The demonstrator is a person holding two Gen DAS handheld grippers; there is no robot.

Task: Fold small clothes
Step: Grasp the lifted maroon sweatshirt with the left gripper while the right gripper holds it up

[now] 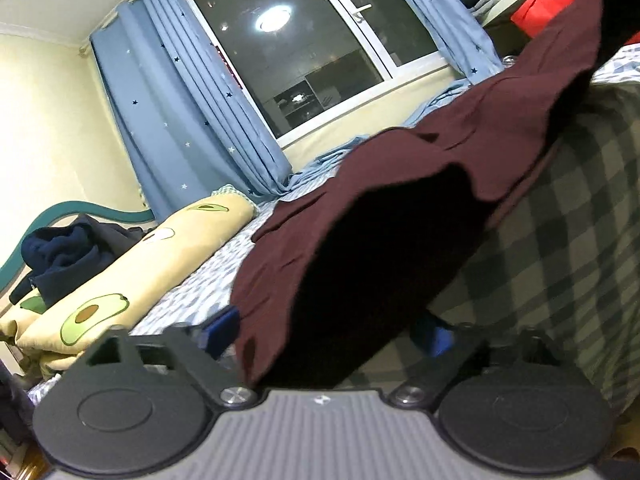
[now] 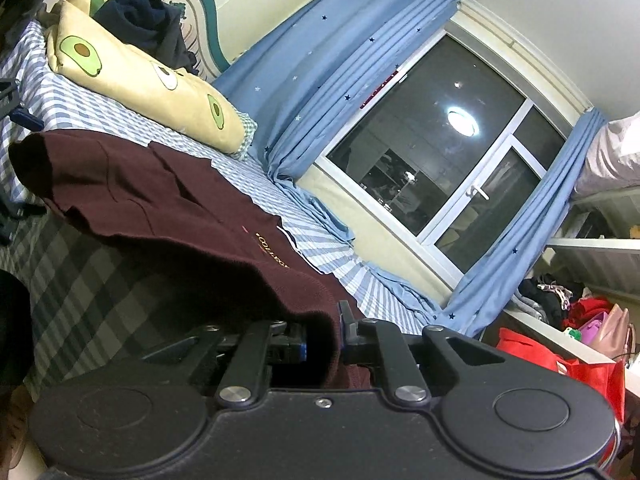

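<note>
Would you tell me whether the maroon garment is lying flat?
No: the maroon garment is partly lifted, one edge pinched in the right gripper, the rest draped over the bed.

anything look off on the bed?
Nothing damaged or spilled. The maroon garment lies rumpled, one edge lifted in the right hand-held gripper, which is shut on it. A dark clothes heap sits on the avocado pillow.
</note>
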